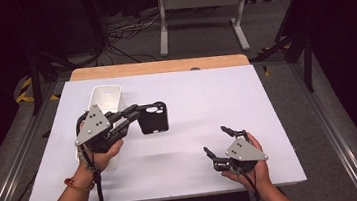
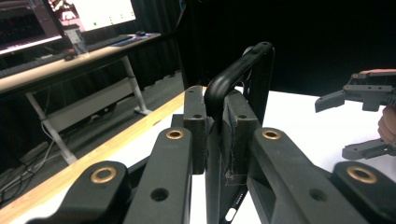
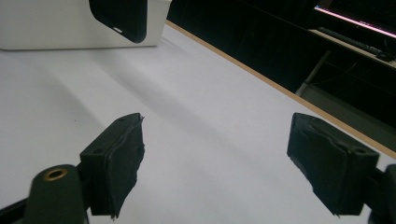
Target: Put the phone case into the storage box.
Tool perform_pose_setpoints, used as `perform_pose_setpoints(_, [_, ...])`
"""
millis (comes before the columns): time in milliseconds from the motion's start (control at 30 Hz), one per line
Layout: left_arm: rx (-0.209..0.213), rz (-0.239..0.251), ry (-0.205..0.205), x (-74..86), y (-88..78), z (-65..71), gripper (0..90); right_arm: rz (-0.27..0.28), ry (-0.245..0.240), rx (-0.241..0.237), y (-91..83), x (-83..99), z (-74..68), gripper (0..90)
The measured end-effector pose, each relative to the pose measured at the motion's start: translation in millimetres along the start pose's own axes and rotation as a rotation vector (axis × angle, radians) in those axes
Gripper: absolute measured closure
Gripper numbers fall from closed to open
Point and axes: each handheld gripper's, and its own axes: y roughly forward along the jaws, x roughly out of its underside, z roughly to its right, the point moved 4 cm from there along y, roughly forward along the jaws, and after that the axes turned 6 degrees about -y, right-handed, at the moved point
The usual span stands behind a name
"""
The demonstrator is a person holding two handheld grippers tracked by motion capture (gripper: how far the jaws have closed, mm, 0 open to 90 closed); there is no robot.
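Two grippers are in my hands over the white table [image 1: 192, 109]. At the far left a white bin [image 1: 106, 97] stands on the table, its long side running away from me; in the right gripper view it shows as a pale wall [image 3: 56, 28] at the top left. My left hand [image 1: 102, 153] holds the left gripper [image 1: 130, 118] just in front of that bin, pointed to the right. Its jaws are pinched tight on the edge of a black phone case [image 1: 153, 117], which hangs clear of the table with its camera cutout toward the far end. In the left gripper view the case [image 2: 243, 79] stands on edge between my two pads [image 2: 194, 116], rising up and away from them, the rim curved at the top. The same case hangs at the top of the right gripper view [image 3: 119, 16], in front of the bin.

Farther right and nearer to me, well apart from the case, my right hand [image 1: 253, 165] holds the right gripper [image 1: 217, 140] low over the table. Its jaws stand wide, with nothing between the pads [image 3: 123, 158] but bare white table. That gripper also appears at the right edge of the left gripper view [image 2: 362, 119], spread the same way. Along the table's far edge runs a strip of wood [image 1: 158, 66].
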Motion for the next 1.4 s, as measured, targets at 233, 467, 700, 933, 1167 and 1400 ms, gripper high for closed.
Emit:
perform_pose_setpoints(233, [-0.017,0.016,-0.003,-1.9,-7.8,-9.6,82.3,-0.005,-0.001,-0.003,2.0,0.8,-0.5,19.3])
perform_pose_setpoints(467, [-0.029,0.042,-0.017,-5.2,-18.4,-20.5,82.4,-0.012,-0.006,-0.007,3.2,1.9,-0.6,19.3])
perform_pose_setpoints(700, [-0.056,0.045,-0.007,-7.7,-26.3,-26.3,82.4,-0.018,0.001,0.0,2.2,3.5,1.5,19.4])
perform_pose_setpoints(933, [-0.092,0.059,-0.004,-9.1,-34.3,-35.2,82.4,-0.032,-0.006,0.004,2.8,5.6,2.3,19.6])
perform_pose_setpoints(1167, [-0.107,0.048,0.0,-8.6,-40.1,-41.1,82.4,-0.039,-0.004,0.009,2.9,6.5,2.9,19.6])
perform_pose_setpoints(1400, [-0.128,0.053,-0.011,-8.6,-48.2,-50.3,82.4,-0.04,0.0,0.007,2.3,6.8,4.1,19.7])
